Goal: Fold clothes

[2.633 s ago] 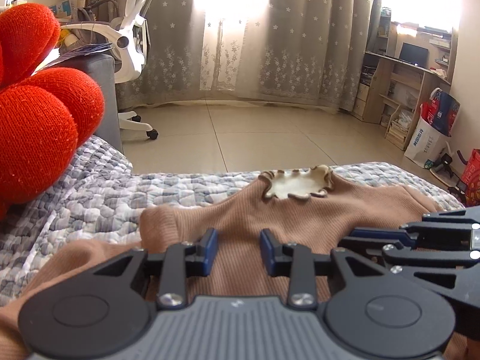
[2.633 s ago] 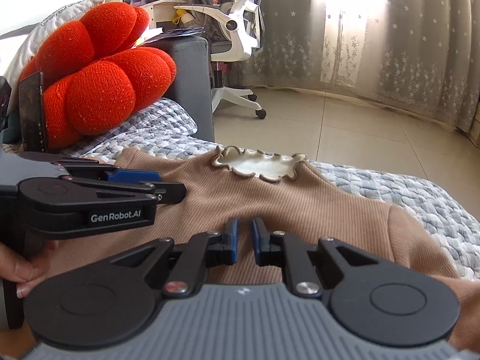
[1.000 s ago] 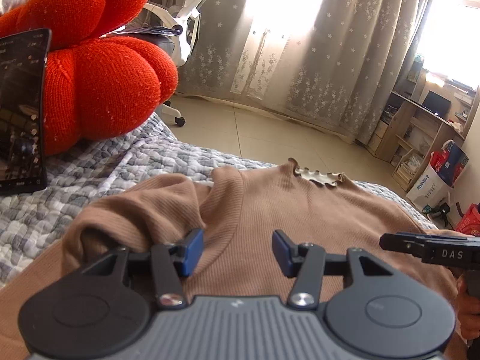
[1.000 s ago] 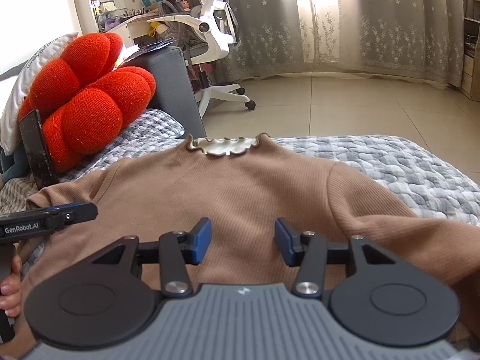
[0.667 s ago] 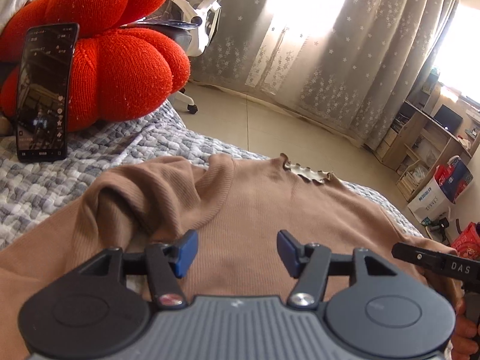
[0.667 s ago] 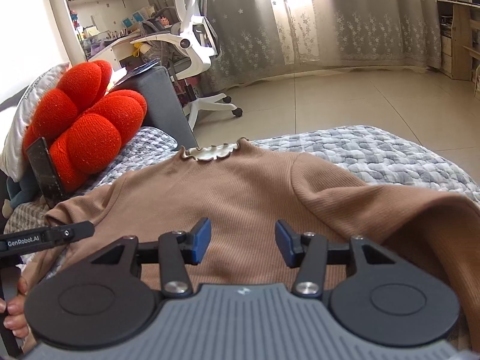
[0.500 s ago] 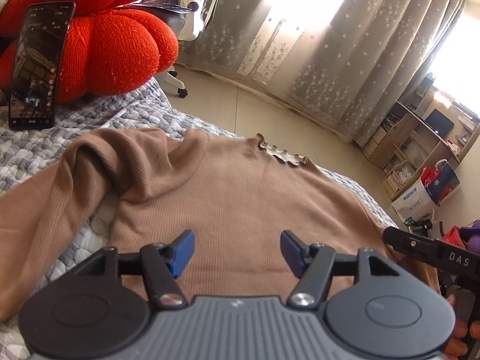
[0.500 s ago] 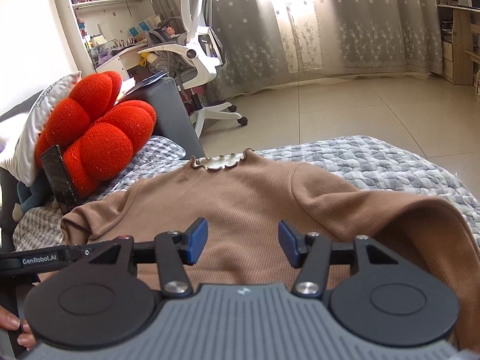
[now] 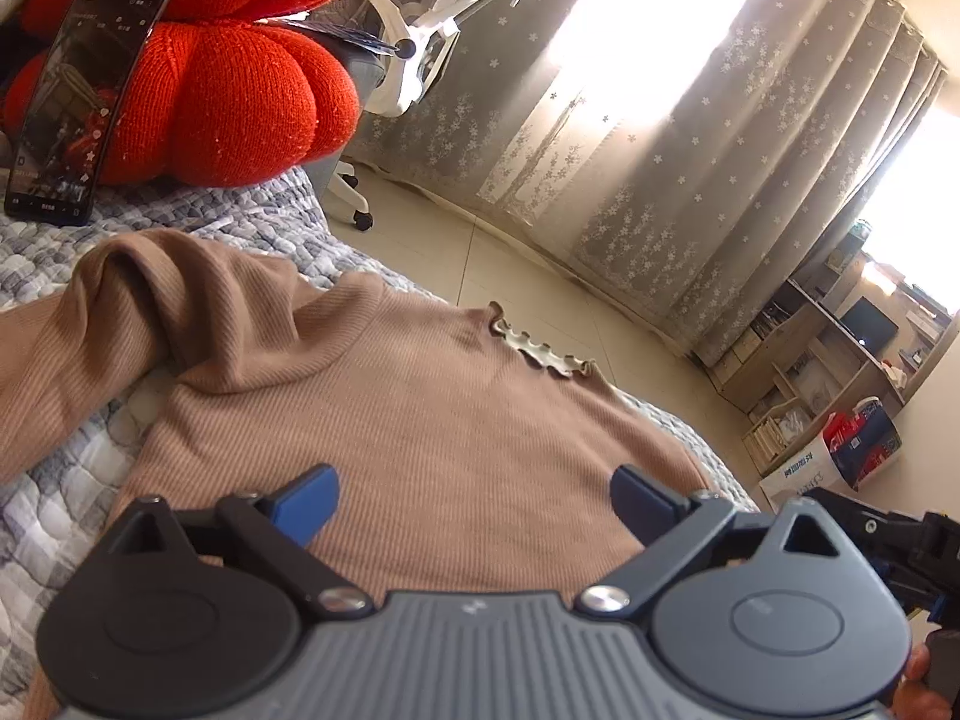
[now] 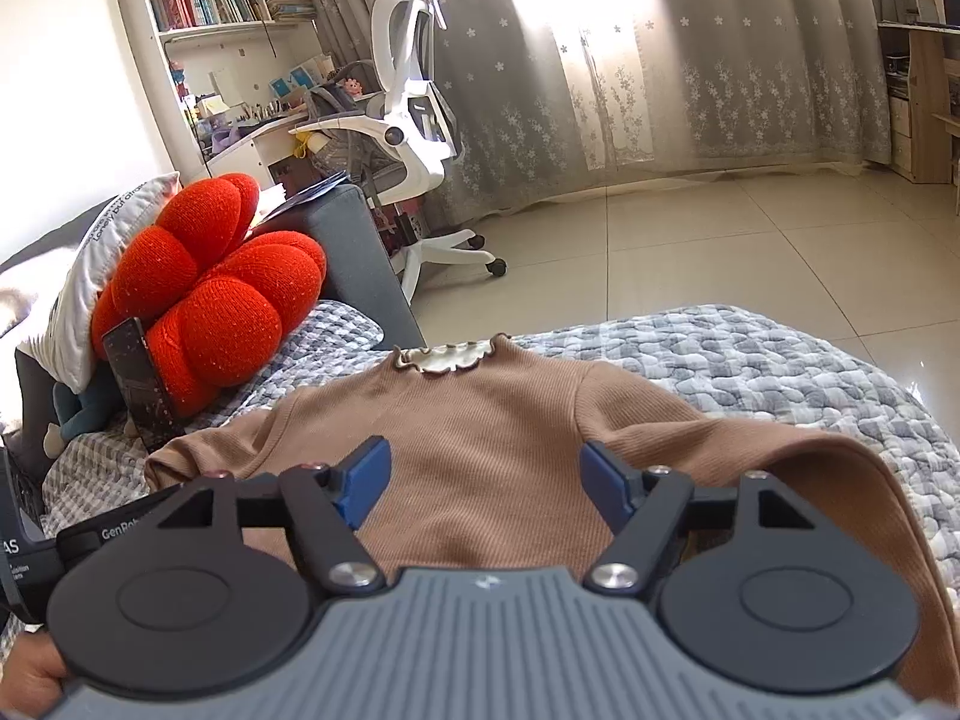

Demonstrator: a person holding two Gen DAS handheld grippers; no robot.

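Observation:
A tan ribbed sweater with a frilled cream collar lies spread front-up on a grey quilted cover, collar at the far edge. Its left sleeve bunches up near the cushion; the right sleeve arches over the cover. My left gripper hovers over the sweater's lower body, its jaws opening wide, nothing between them. My right gripper is likewise over the body, jaws opening and empty. Each gripper's side shows at the other view's edge.
A red knitted cushion sits at the left with a phone propped against it. Beyond the cover's far edge are tiled floor, a white office chair, curtains and a wooden desk.
Both grippers' jaws have spread much wider. Both views pulled back from the sweater, so more of the body and both sleeves now shows; the left view rolled.

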